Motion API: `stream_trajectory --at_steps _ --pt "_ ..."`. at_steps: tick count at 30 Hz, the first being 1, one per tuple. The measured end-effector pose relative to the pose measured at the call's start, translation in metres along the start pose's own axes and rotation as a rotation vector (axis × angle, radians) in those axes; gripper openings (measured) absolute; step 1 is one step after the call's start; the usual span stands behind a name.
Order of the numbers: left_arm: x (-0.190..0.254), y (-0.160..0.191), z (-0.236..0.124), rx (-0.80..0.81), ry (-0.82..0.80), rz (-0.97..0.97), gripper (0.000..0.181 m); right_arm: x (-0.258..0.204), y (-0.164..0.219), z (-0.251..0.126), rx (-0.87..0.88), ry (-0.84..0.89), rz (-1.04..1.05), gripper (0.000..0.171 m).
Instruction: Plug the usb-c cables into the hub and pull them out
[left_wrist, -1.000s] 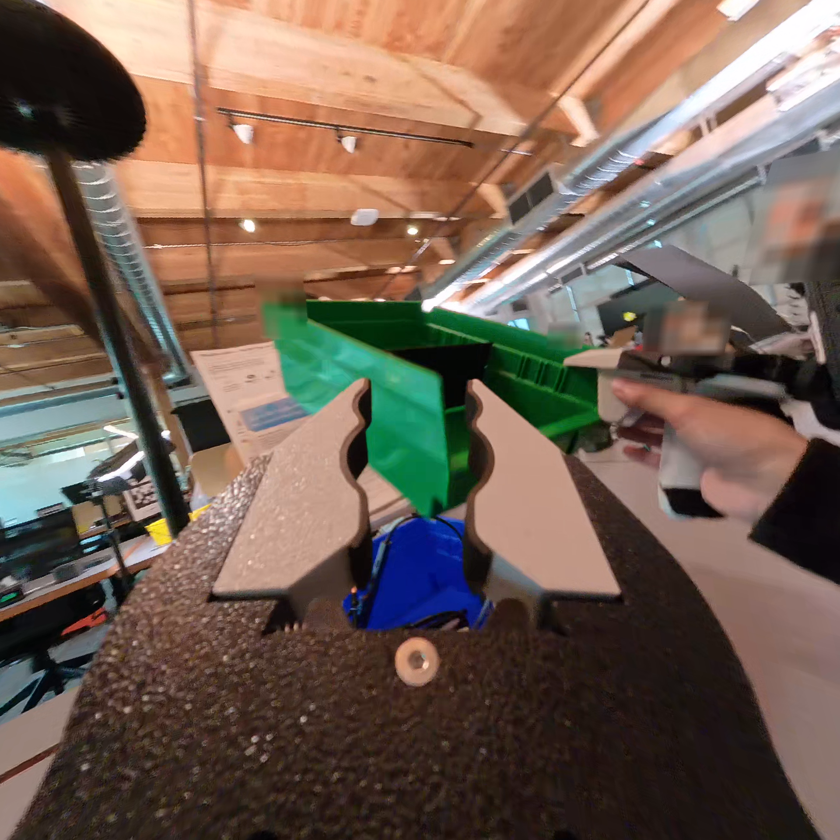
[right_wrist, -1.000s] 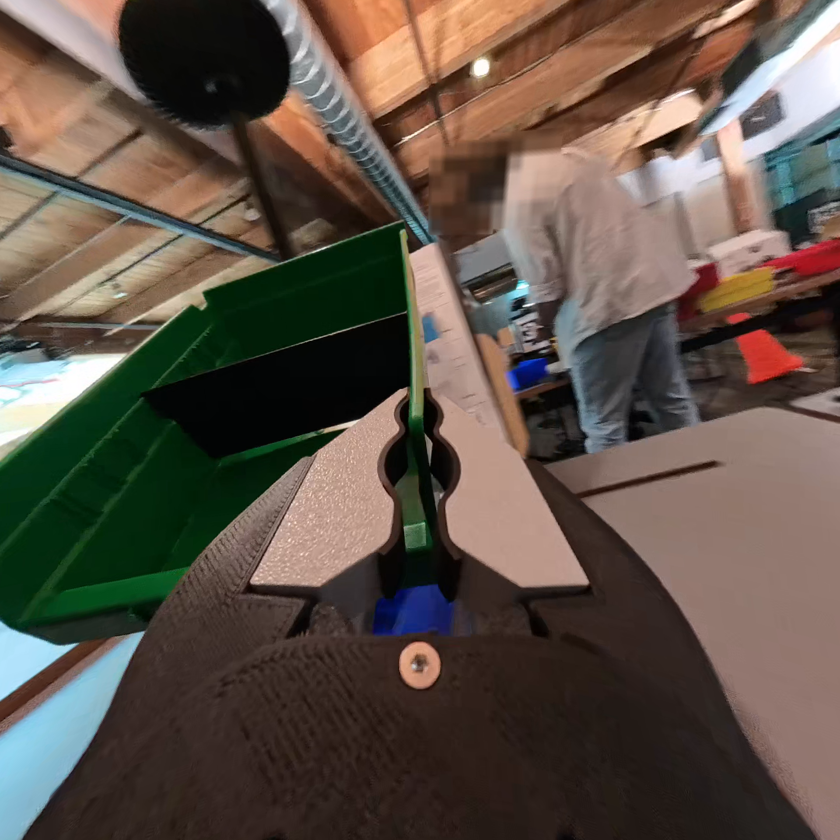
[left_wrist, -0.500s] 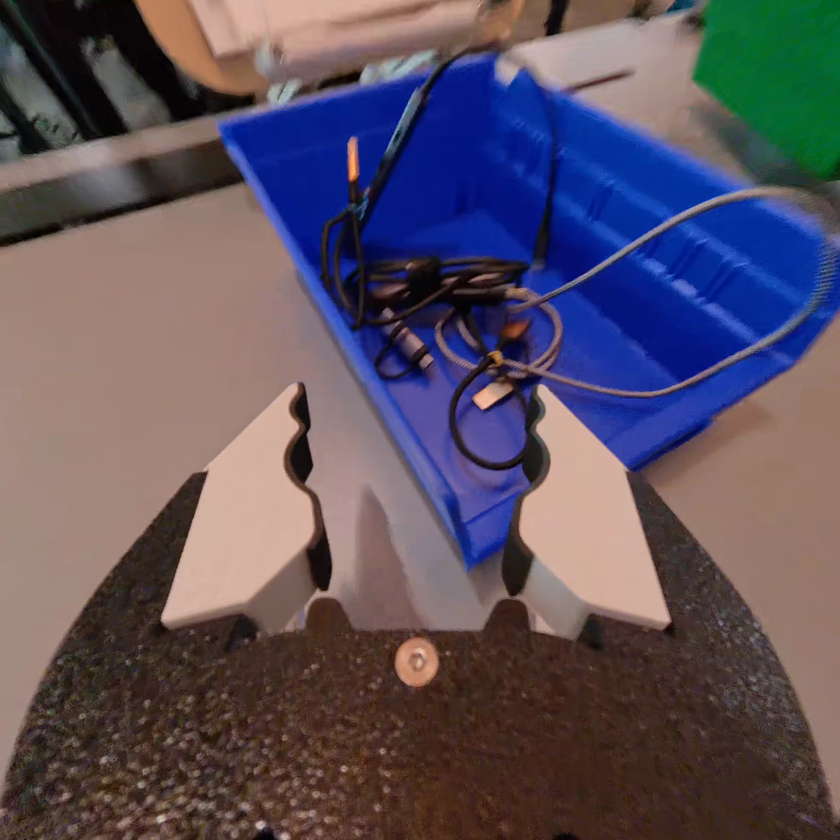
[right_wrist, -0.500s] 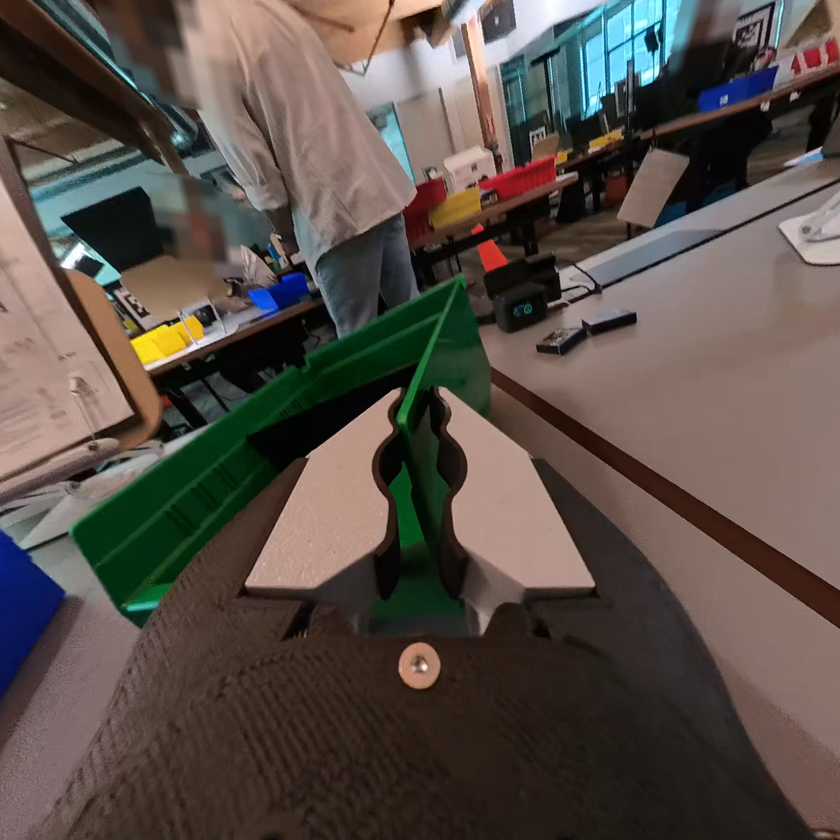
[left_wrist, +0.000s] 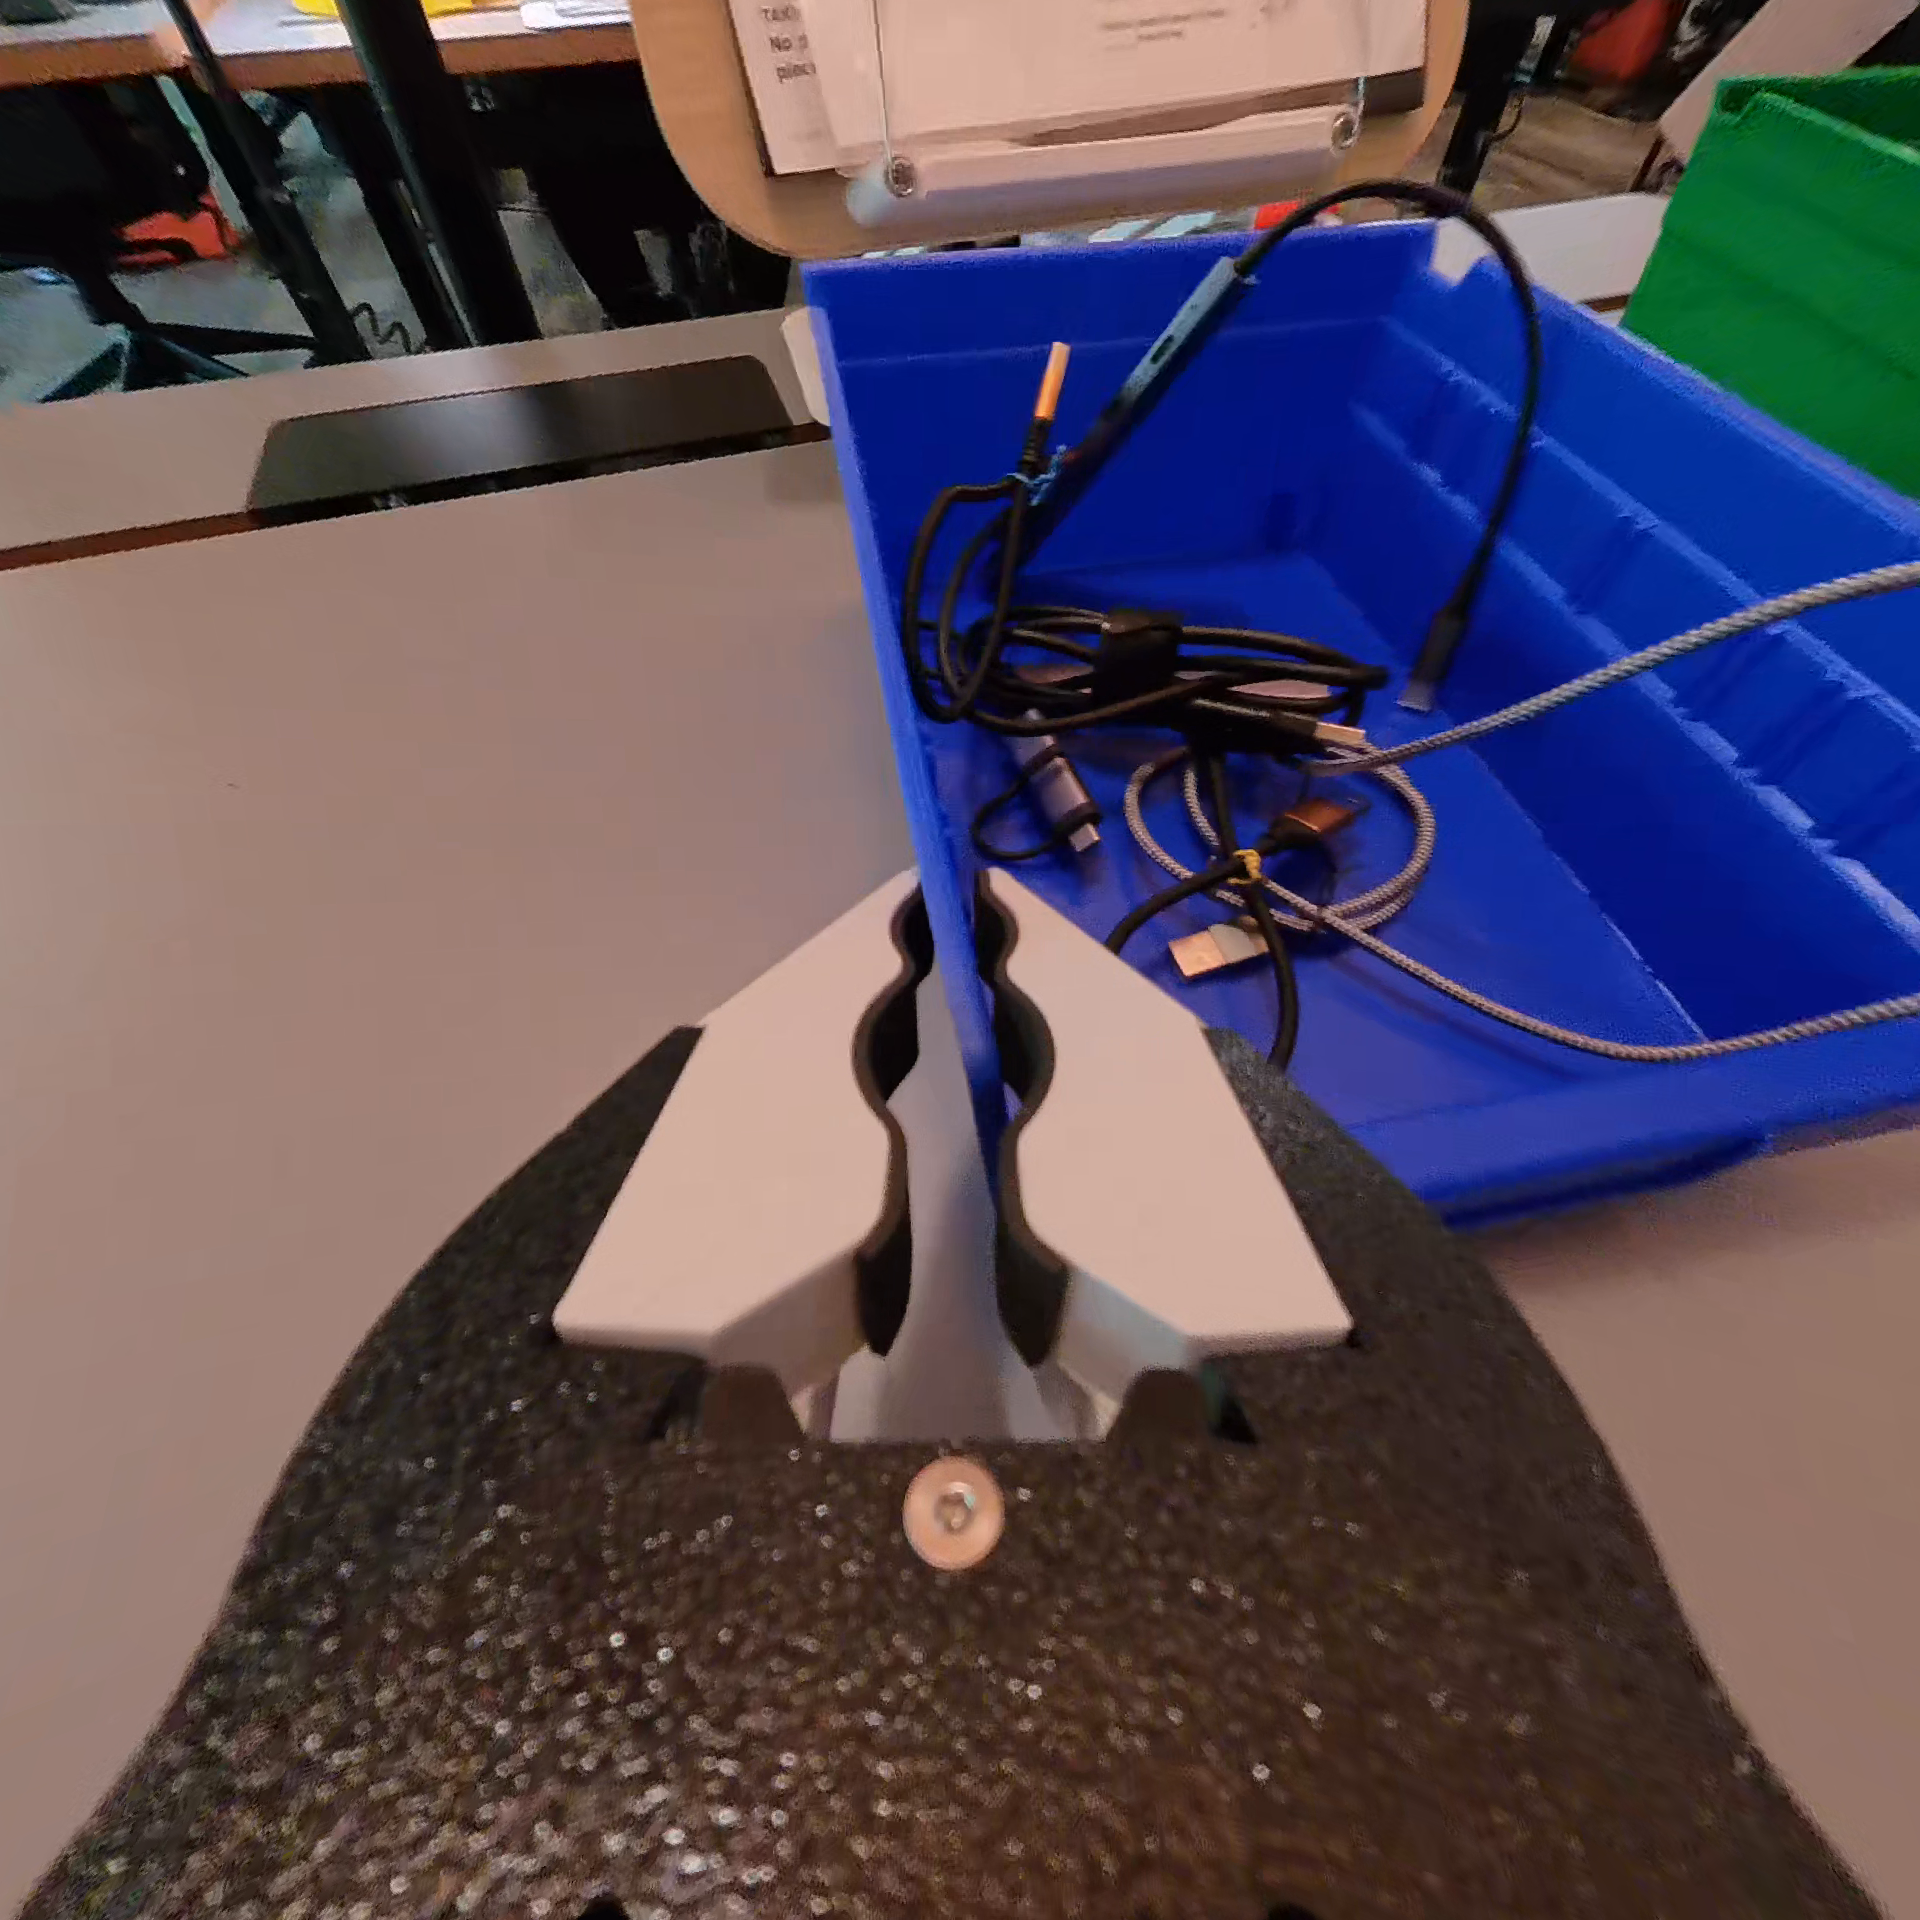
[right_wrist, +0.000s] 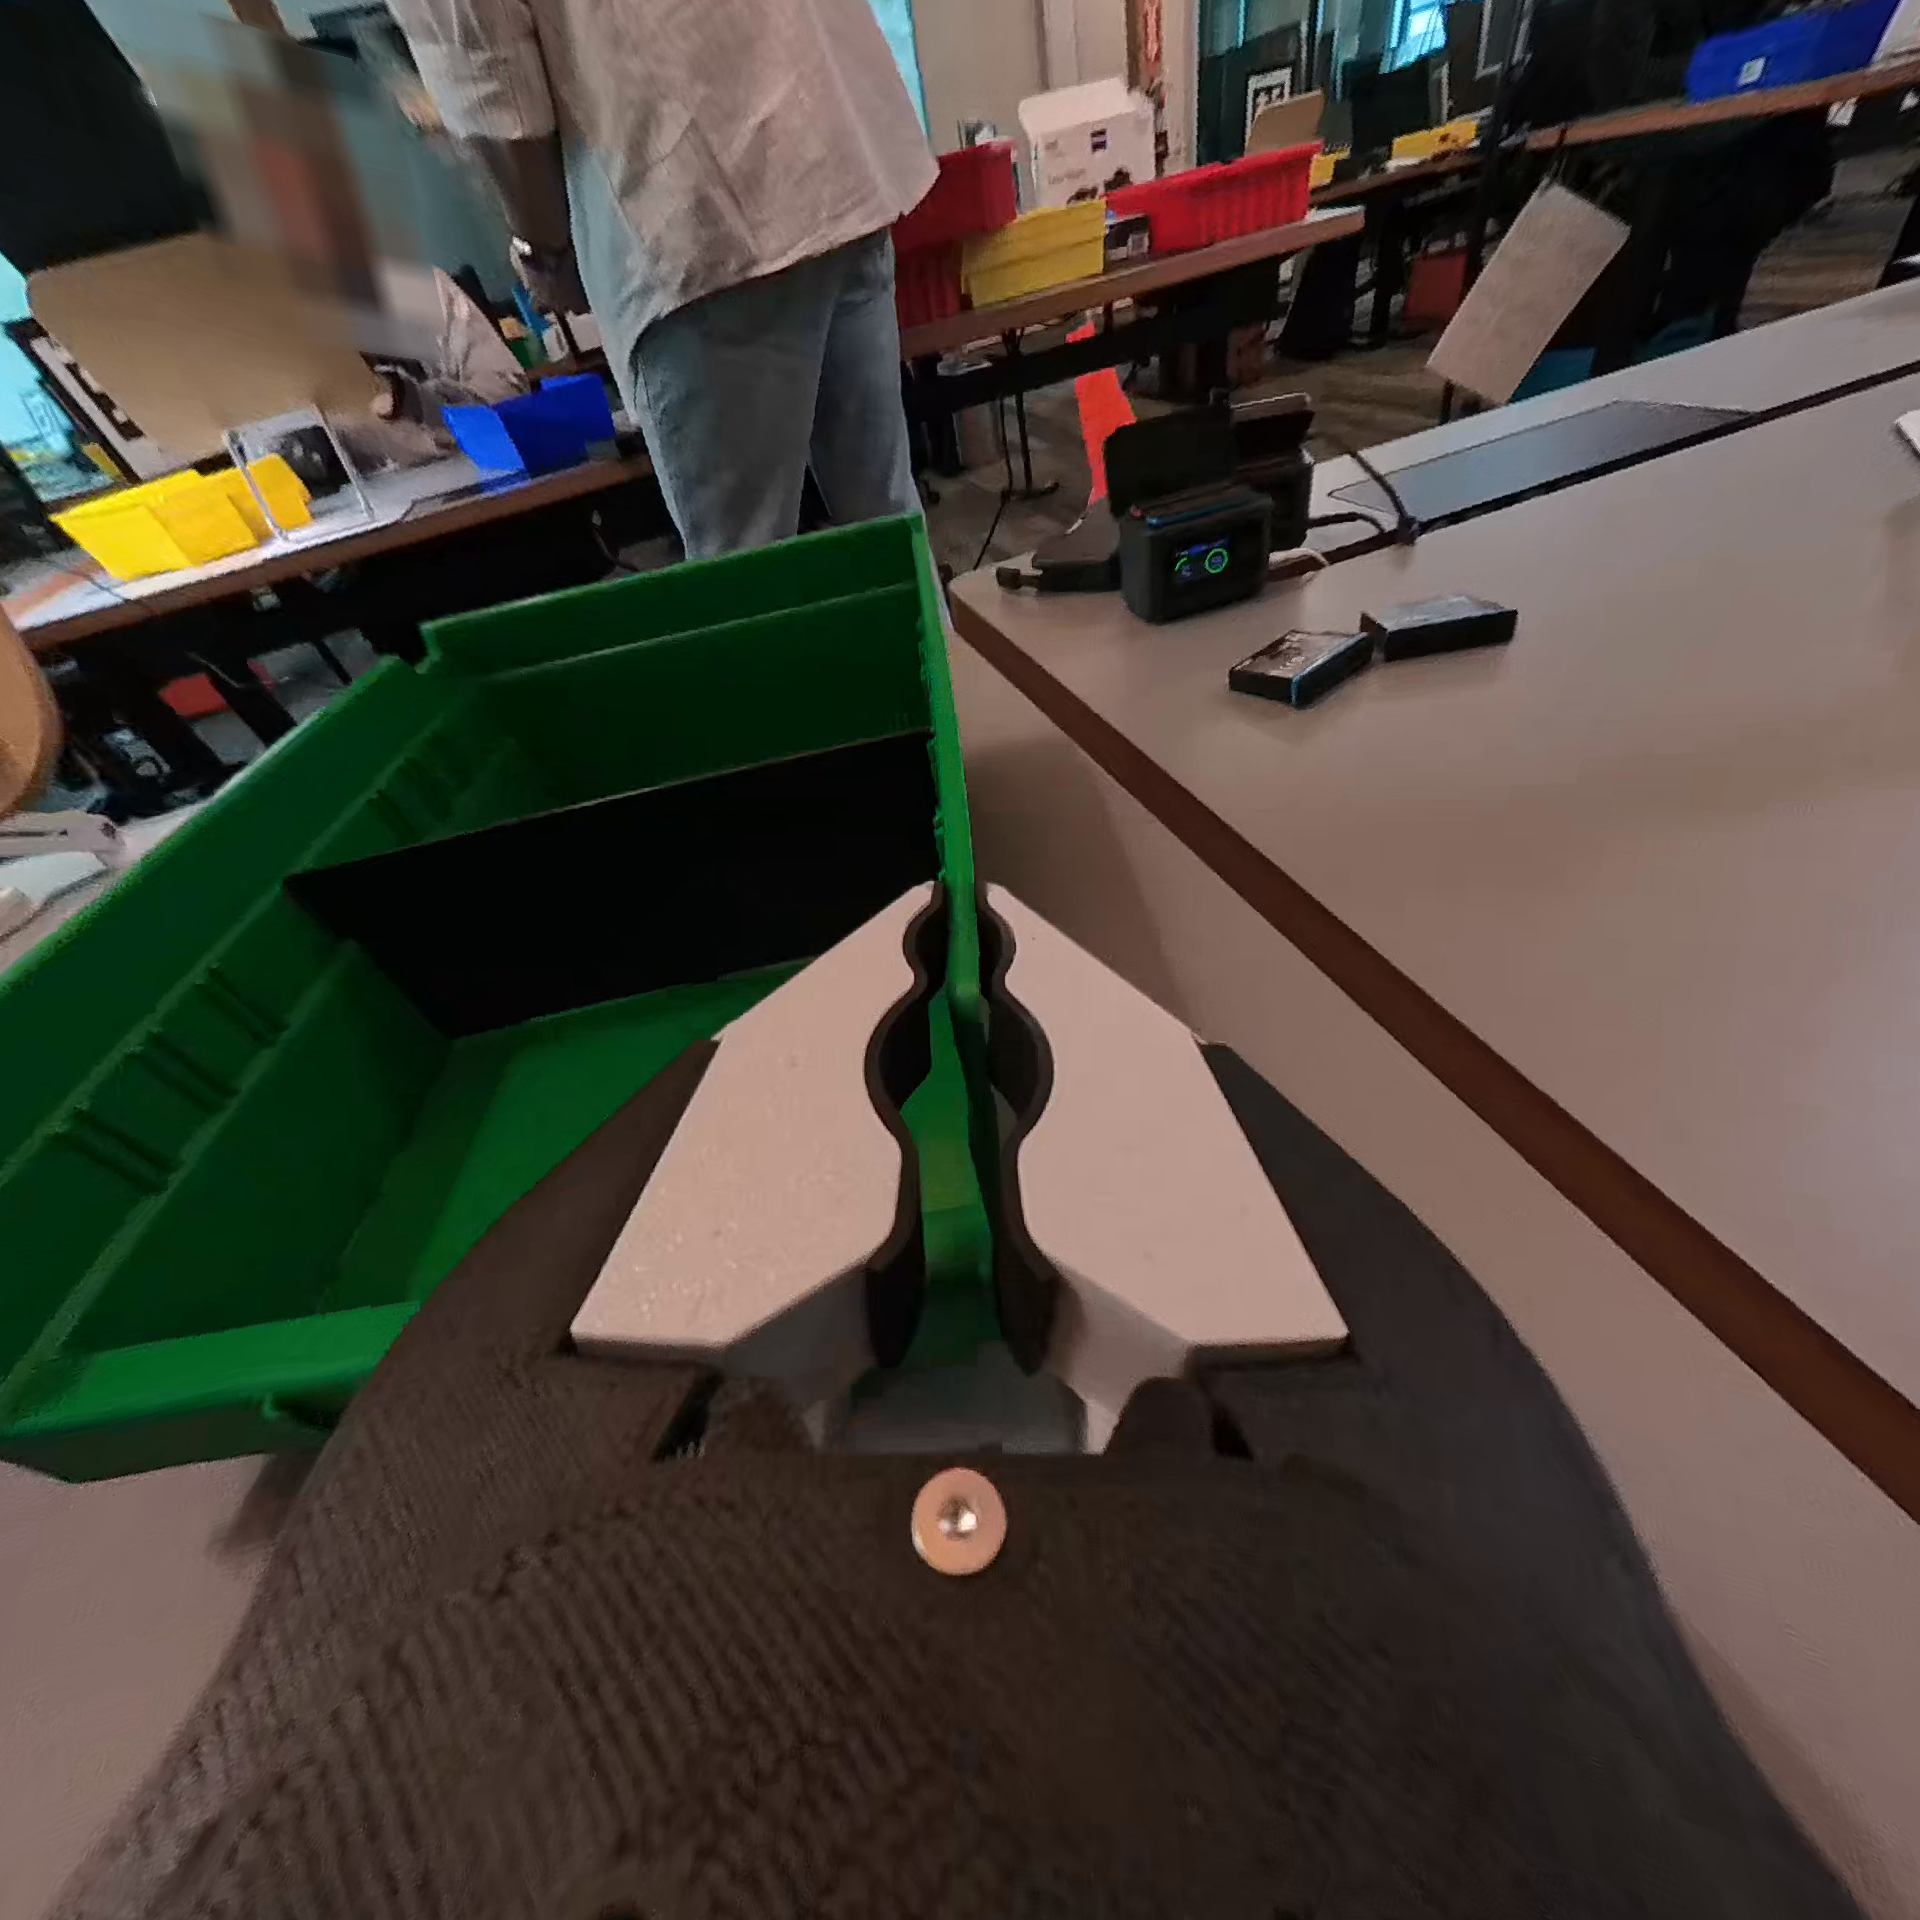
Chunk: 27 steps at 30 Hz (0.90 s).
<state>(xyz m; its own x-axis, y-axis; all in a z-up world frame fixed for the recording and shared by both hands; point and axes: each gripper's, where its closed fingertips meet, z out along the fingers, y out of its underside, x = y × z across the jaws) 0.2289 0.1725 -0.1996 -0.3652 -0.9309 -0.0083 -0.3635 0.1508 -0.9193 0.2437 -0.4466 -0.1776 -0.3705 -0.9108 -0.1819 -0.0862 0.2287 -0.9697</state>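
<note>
A blue bin (left_wrist: 1714, 727) stands on the grey table and holds tangled cables: a black bundle (left_wrist: 1143, 665), a grey braided cable (left_wrist: 1558, 707) running out to the right, and a slim dark hub-like stick (left_wrist: 1174, 343) leaning on the back wall. My left gripper (left_wrist: 951, 894) is shut on the bin's left wall. My right gripper (right_wrist: 961, 899) is shut on the right wall of a green bin (right_wrist: 260, 1091), which has a black divider (right_wrist: 623, 873) and nothing else in it. The green bin also shows in the left wrist view (left_wrist: 1818, 260), right of the blue one.
A board with clipped papers (left_wrist: 1039, 104) stands behind the blue bin. A black panel (left_wrist: 520, 426) lies in the table to the left. A small black device with a lit screen (right_wrist: 1195, 561) and two flat black boxes (right_wrist: 1299, 665) sit at the right. A person (right_wrist: 748, 312) stands behind. Across from one pair of fingers to the other is roughly 60 centimetres.
My left gripper swung down from pointing at the ceiling and closed on the blue bin's wall. My right gripper lowered the green bin towards the table, still gripping it.
</note>
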Motion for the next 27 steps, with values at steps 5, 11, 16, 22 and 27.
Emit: stream_trajectory --at_steps 5,11,16,22,27 --pt "-0.028 0.002 -0.003 -0.01 -0.051 0.036 0.004 0.0 -0.012 -0.005 0.041 0.05 -0.126 0.02" --pt "-0.091 0.007 -0.012 -0.015 -0.132 -0.038 0.005 -0.071 -0.061 -0.073 0.259 -0.066 -0.359 0.051" --pt "-0.159 0.011 -0.017 -0.046 -0.214 -0.096 0.007 -0.167 -0.028 -0.096 0.216 -0.499 -0.272 0.065" --pt "-0.228 0.019 -0.027 -0.148 -0.348 -0.084 0.016 -0.217 -0.003 -0.099 0.157 -0.668 -0.202 0.069" --pt "-0.231 -0.039 -0.043 -0.117 -0.437 0.222 0.047 -0.242 0.002 -0.114 0.135 -0.744 -0.323 0.067"
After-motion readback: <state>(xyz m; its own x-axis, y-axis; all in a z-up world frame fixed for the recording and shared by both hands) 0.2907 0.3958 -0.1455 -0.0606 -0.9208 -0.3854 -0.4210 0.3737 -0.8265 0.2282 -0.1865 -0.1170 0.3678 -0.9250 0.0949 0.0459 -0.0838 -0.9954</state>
